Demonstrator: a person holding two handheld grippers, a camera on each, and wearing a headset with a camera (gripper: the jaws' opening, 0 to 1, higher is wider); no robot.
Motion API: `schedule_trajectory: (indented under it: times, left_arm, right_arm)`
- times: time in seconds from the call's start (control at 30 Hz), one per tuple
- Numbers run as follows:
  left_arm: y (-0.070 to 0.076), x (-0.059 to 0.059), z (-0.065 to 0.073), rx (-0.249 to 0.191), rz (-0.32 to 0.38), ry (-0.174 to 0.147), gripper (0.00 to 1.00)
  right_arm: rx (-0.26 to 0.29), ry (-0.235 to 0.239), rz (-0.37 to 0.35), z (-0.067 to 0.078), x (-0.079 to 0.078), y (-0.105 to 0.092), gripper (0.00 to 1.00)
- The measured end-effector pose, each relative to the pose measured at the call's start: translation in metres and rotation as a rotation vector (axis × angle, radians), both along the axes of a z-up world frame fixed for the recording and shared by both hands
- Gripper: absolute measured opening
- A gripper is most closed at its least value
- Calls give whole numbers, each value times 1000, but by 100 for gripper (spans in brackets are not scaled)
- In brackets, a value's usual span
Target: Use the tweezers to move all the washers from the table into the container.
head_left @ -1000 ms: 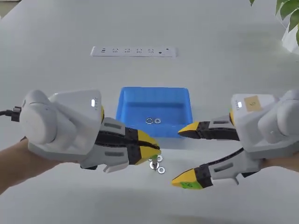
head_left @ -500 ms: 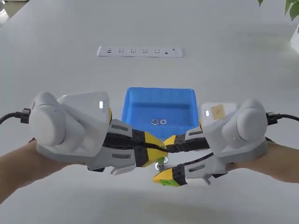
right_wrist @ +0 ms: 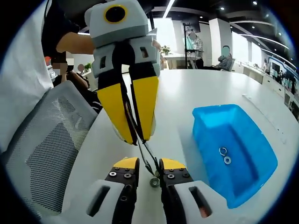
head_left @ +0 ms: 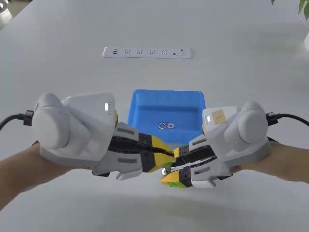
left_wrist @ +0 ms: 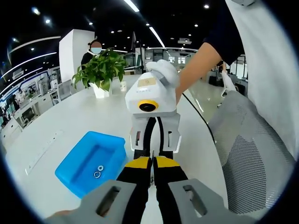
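Note:
My left gripper (head_left: 166, 155) is shut on a pair of thin metal tweezers (right_wrist: 140, 140), which slant down toward the table. My right gripper (head_left: 175, 166) faces it from the right, its jaws drawn in on the tweezers' arms near their tips (right_wrist: 149, 165). A washer (right_wrist: 154, 182) lies on the white table just under the tips, between my right fingers. The blue container (head_left: 166, 104) sits just beyond both grippers and holds two washers (head_left: 165, 126). In the left gripper view my own jaws (left_wrist: 152, 163) are pressed together, with the container (left_wrist: 79, 161) to their left.
A white power strip (head_left: 147, 52) lies on the table behind the container. A potted plant (left_wrist: 100, 70) stands at the far end of the table. A grey mesh chair (right_wrist: 42, 154) is beside the table.
My right gripper has moved left from a wide-open stance to the tweezers and drawn its jaws in around them. My left gripper has stayed in place with the tweezers.

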State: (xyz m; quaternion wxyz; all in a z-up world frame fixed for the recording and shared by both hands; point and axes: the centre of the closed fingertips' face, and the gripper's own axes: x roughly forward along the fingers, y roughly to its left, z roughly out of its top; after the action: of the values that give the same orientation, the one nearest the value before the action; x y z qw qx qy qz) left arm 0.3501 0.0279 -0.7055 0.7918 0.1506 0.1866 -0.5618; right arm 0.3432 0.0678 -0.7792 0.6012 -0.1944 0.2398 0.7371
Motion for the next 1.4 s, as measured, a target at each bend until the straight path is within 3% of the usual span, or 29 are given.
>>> schedule_trajectory:
  times: [0.3,0.6,0.73,1.4]
  left_arm:
    - [2,0,0,-2,15,3,6]
    - [-1,2,0,-4,16,4,6]
    - [-1,3,0,-19,27,28,6]
    - [3,3,0,-11,46,53,9]
  right_arm:
    - [8,-15,32,2,0,3,12]
    - [32,-78,39,1,1,2,10]
    - [36,-66,39,1,-3,3,10]
    - [51,-77,44,7,-5,8,9]
